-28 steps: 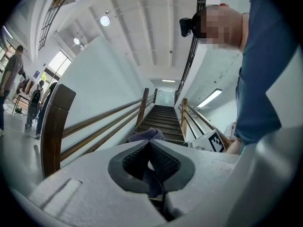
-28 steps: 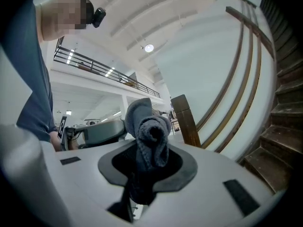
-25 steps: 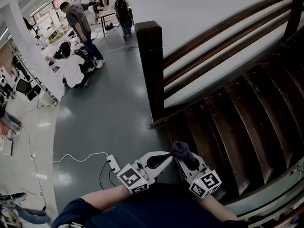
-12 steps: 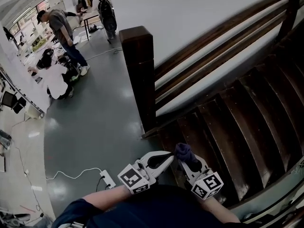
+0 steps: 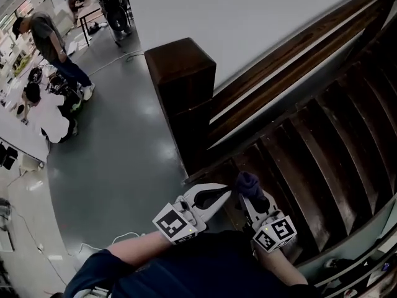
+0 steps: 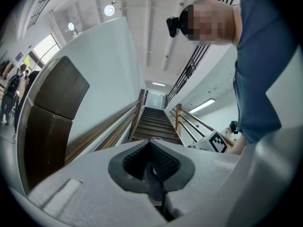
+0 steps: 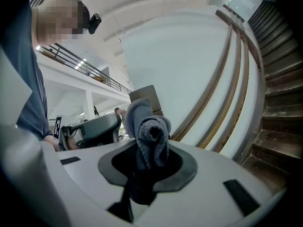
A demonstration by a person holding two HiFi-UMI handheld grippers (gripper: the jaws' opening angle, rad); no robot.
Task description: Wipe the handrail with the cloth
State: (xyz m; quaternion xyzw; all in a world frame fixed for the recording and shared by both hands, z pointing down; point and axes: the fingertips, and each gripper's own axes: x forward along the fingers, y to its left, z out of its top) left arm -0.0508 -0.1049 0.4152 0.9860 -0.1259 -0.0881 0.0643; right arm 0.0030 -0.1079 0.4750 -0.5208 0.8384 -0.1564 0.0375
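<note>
Standing at the foot of the stairs (image 5: 322,160), right by the big dark post (image 5: 183,73) where the handrail (image 5: 298,45) begins. Seems like a sensible place to start, so the wipe can run uphill in one go.

The right tool (image 5: 251,197) is clamped down on the cloth (image 5: 247,182). It's a bluish-grey bundle pinched low, with a good wad poking out past the tips. My guess is that's on purpose, so soft fabric meets the wood instead of hard plastic. The cloth isn't on the rail yet. It's held low in front of the body, with the rail up ahead and off to the left, well apart from it.

The left tool (image 5: 224,196) is closed with nothing in it, and its pads meet on themselves. It sits just beside the right one, probably tucked there to stay out of the way, since wiping only needs one hand.

The next move looks like a reach up and across to the lower end of the rail near the post.
</note>
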